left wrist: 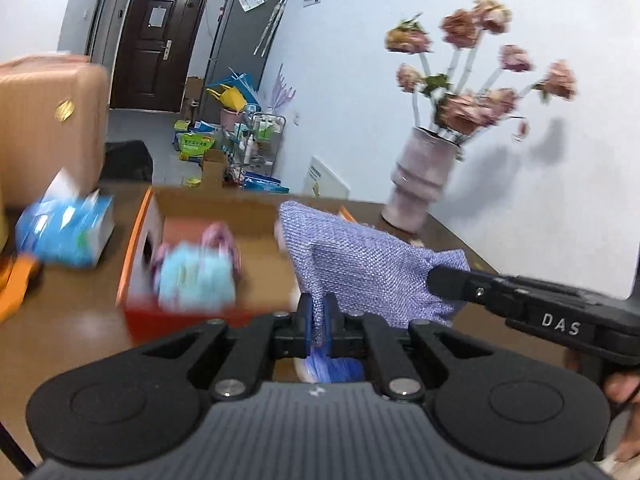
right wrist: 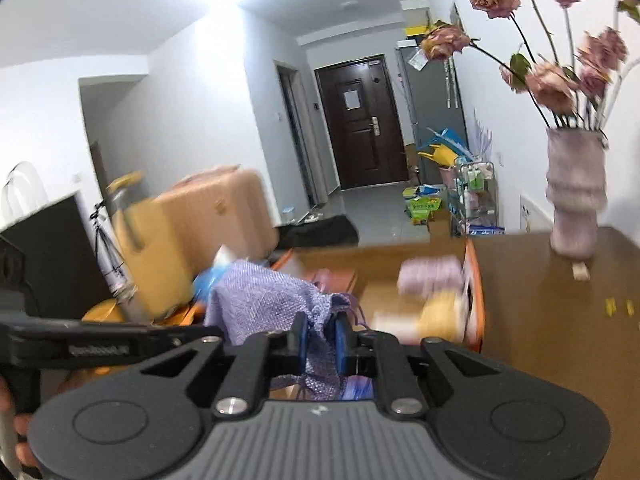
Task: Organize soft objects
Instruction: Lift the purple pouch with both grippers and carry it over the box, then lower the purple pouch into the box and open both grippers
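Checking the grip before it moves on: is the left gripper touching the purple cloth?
Touching. The left wrist view shows the left gripper shut, with the purple cloth pinched between its blue pads.

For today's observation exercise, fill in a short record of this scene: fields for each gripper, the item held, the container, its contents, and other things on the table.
left gripper: shut on the purple mesh cloth
right gripper: shut on another edge of the same cloth
item held: purple mesh cloth, lifted between both grippers
container: open cardboard box with orange edges, on the brown table
contents: fluffy light-blue item, lilac soft item, yellow soft item
other things: vase of pink flowers, blue tissue pack
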Available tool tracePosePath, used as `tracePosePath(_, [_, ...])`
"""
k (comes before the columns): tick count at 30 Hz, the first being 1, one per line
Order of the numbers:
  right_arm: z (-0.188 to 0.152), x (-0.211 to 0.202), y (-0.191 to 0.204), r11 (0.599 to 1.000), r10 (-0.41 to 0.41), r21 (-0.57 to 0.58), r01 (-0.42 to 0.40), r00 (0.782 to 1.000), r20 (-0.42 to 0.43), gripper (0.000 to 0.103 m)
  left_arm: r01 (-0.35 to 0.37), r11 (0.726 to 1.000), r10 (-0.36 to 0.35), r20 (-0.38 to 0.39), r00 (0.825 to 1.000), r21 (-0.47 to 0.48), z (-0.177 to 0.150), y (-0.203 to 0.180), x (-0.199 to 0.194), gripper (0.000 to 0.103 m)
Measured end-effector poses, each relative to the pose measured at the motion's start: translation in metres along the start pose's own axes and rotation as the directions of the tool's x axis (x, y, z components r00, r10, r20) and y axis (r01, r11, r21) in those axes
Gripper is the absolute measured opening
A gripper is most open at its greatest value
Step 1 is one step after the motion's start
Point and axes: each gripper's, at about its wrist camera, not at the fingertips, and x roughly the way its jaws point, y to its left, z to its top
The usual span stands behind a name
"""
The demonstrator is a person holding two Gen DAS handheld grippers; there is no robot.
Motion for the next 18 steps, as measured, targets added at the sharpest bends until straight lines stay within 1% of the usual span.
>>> tracePosePath(1, [0.014,0.019,-0.007,1.0,-0.012,-0.005,0.012,1.0,-0.019,0.013,-0.019,1.0,0.019,-0.029,0.999,-0.008,0.017,0.005,0.026,0.006])
tracePosePath(2, [0.027,0.044,-0.016,0.999,-0.036,-0.008,0.036,0.998,-0.046,0.013,-0.026,1.0,0.025,-0.069,0.997,-0.015,0.029,0.01,0.051,0.006])
tracePosePath(3, [0.035,0.068,-0.025,0.998,-0.06,-0.012,0.06,0.995,-0.082,0.013,-0.049,0.999,0.047,-0.105,0.993,-0.019,0.04,0.014,0.077,0.006])
tracePosePath(5, [0.044,0.119,-0.044,0.996,-0.088,0.01,0.091,0.983,-0.158,0.013,-0.104,0.994,0.106,-0.157,0.982,0.022,0.05,0.022,0.124,0.006])
tracePosePath(6, [0.045,0.139,-0.051,0.995,-0.092,0.026,0.099,0.977,-0.192,0.013,-0.14,0.99,0.143,-0.19,0.971,0.027,0.053,0.028,0.149,0.006])
tracePosePath(7, [0.043,0.158,-0.058,0.994,-0.091,0.045,0.103,0.969,-0.228,0.013,-0.158,0.987,0.161,-0.221,0.962,0.031,0.054,0.032,0.167,0.006])
tracePosePath(8, [0.039,0.181,-0.066,0.992,-0.09,0.06,0.111,0.955,-0.281,0.013,-0.175,0.984,0.178,-0.25,0.952,0.034,0.053,0.038,0.185,0.006])
tracePosePath(9, [0.035,0.193,-0.07,0.989,-0.101,0.07,0.128,0.947,-0.305,0.013,-0.193,0.981,0.194,-0.271,0.943,0.031,0.052,0.044,0.2,0.007])
tracePosePath(10, [0.031,0.206,-0.074,0.985,-0.125,0.076,0.157,0.939,-0.321,0.013,-0.202,0.979,0.201,-0.284,0.938,0.024,0.05,0.049,0.212,0.007])
tracePosePath(12, [0.023,0.225,-0.079,0.98,-0.155,0.062,0.19,0.918,-0.365,0.017,-0.198,0.98,0.187,-0.305,0.934,-0.006,0.048,0.057,0.224,0.008])
tracePosePath(13, [0.02,0.232,-0.08,0.979,-0.157,0.059,0.194,0.909,-0.386,0.019,-0.192,0.981,0.177,-0.302,0.937,-0.02,0.047,0.058,0.225,0.008])
tracePosePath(14, [0.018,0.237,-0.081,0.98,-0.155,0.052,0.192,0.901,-0.405,0.023,-0.191,0.981,0.175,-0.291,0.94,-0.028,0.048,0.058,0.223,0.009])
tracePosePath(15, [0.017,0.239,-0.082,0.981,-0.155,0.047,0.19,0.9,-0.407,0.028,-0.182,0.983,0.168,-0.279,0.945,-0.024,0.048,0.056,0.22,0.011])
tracePosePath(16, [0.016,0.238,-0.081,0.981,-0.158,0.045,0.191,0.905,-0.395,0.032,-0.174,0.985,0.163,-0.27,0.949,-0.017,0.05,0.053,0.215,0.016])
tracePosePath(17, [0.018,0.236,-0.081,0.979,-0.171,0.039,0.2,0.908,-0.382,0.03,-0.174,0.985,0.165,-0.26,0.951,-0.012,0.053,0.052,0.211,0.02])
tracePosePath(18, [0.017,0.229,-0.08,0.976,-0.186,0.037,0.215,0.908,-0.374,0.03,-0.175,0.985,0.168,-0.246,0.954,-0.006,0.055,0.051,0.204,0.02])
